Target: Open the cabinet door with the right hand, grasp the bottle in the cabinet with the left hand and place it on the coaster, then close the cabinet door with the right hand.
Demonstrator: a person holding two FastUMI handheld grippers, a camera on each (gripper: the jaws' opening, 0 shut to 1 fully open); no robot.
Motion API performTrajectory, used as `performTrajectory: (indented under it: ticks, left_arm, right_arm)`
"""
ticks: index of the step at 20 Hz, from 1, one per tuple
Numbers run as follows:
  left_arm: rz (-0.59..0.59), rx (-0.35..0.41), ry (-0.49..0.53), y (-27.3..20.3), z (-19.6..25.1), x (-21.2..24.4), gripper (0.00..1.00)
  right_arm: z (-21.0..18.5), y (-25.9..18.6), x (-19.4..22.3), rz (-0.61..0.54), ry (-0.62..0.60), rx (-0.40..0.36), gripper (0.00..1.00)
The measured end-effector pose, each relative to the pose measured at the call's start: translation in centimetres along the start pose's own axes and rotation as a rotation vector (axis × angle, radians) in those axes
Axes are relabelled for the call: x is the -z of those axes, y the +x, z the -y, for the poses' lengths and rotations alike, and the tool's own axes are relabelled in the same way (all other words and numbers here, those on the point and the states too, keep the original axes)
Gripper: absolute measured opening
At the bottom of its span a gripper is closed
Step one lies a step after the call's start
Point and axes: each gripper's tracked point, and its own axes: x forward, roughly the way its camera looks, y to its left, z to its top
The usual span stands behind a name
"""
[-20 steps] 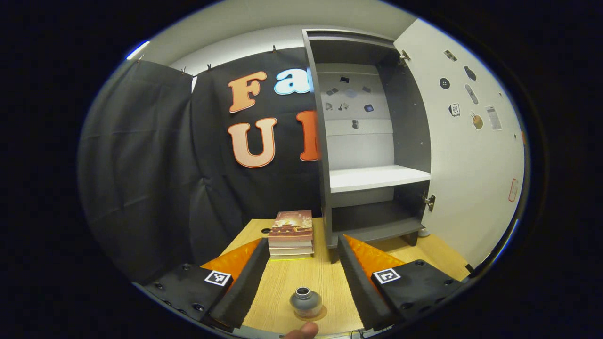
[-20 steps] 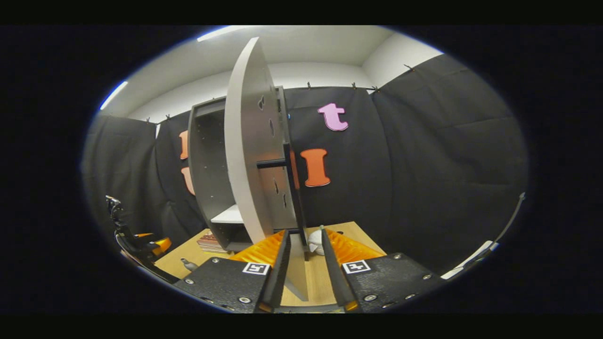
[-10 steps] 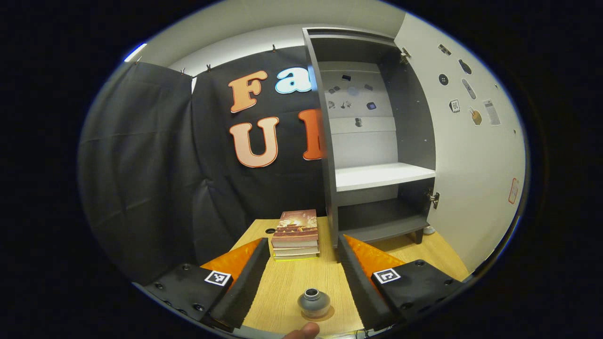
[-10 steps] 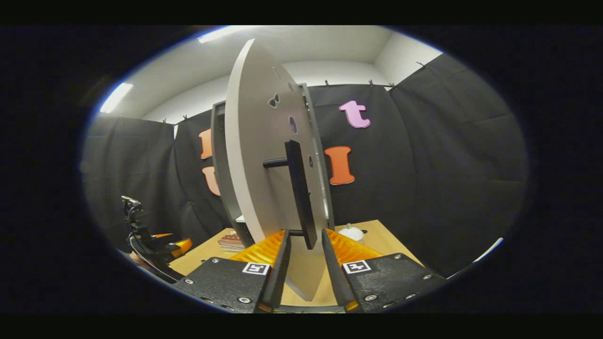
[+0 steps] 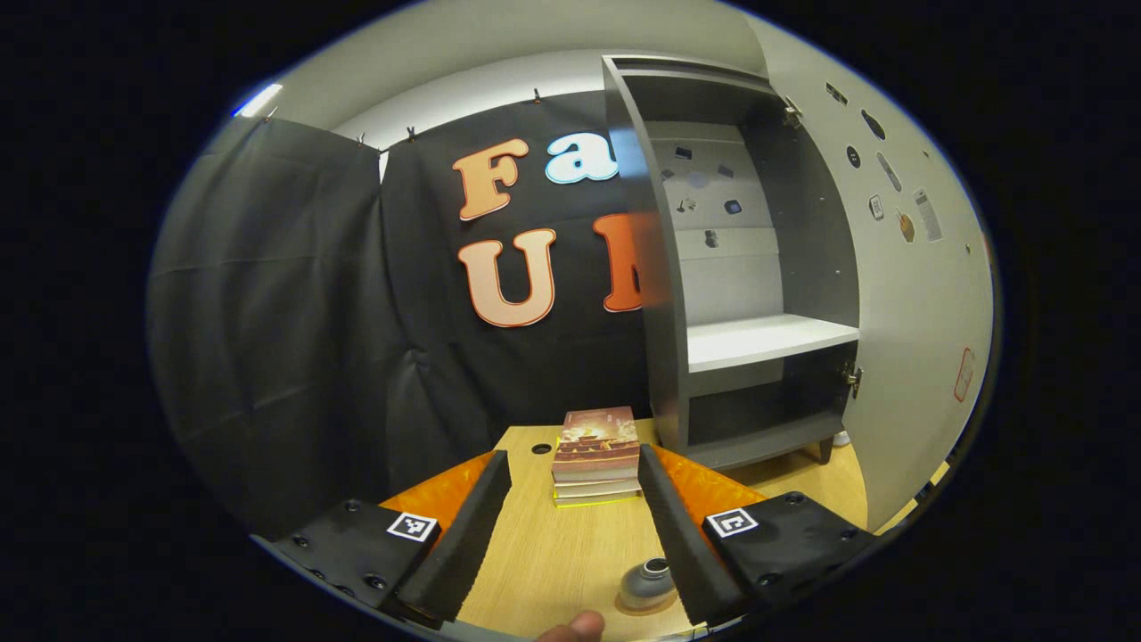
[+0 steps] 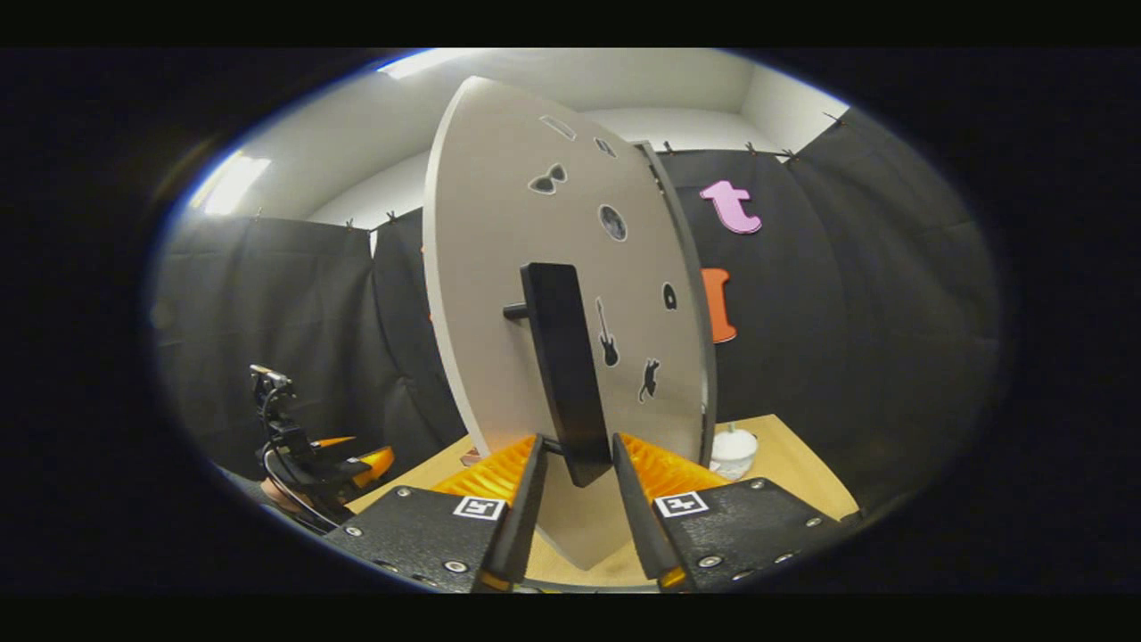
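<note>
A small grey bottle (image 5: 648, 584) stands on a brown coaster (image 5: 664, 604) on the wooden table (image 5: 553, 553), close against the inner side of my left gripper's right finger. My left gripper (image 5: 572, 453) is open with nothing in its grip. The grey cabinet (image 5: 664, 267) stands open, its white shelf (image 5: 767, 339) bare. Its white door (image 6: 499, 267) is swung partway, and the black bar handle (image 6: 557, 357) runs down between the fingers of my right gripper (image 6: 578, 439), which is shut on the handle's lower end. In the right gripper view the left gripper (image 6: 348, 459) shows far left.
A stack of books (image 5: 597, 441) lies on the table ahead of the left gripper, beside the cabinet's left wall. A small white object (image 6: 733, 446) sits on the table right of the door. The door's inner face (image 5: 918, 294) carries several stickers.
The door has swung toward the cabinet with my right gripper on its handle. My left gripper has drifted left, so the bottle now sits by its right finger rather than midway.
</note>
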Motion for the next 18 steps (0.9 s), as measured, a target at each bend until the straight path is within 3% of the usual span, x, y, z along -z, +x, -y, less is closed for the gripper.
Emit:
performTrajectory:
  ticks: [4, 6, 13, 18]
  left_arm:
    - [0.007, -0.023, -0.004, 1.2, -1.7, 0.0, 0.94]
    - [0.011, -0.025, -0.02, 1.6, -2.2, -0.2, 0.93]
    - [0.04, -0.024, -0.056, 4.0, -4.9, -1.3, 0.95]
    - [0.038, -0.007, -0.07, 6.3, -6.6, -0.7, 0.94]
  right_arm:
    - [-1.9, 2.1, 0.2, -0.011, 0.001, -0.038, 0.46]
    - [-2.7, 3.4, 0.6, -0.012, -0.009, -0.052, 0.57]
    - [-4.9, 8.5, 1.0, 0.012, -0.025, -0.093, 0.63]
    - [-6.1, 11.8, 1.0, 0.025, -0.039, -0.085, 0.73]
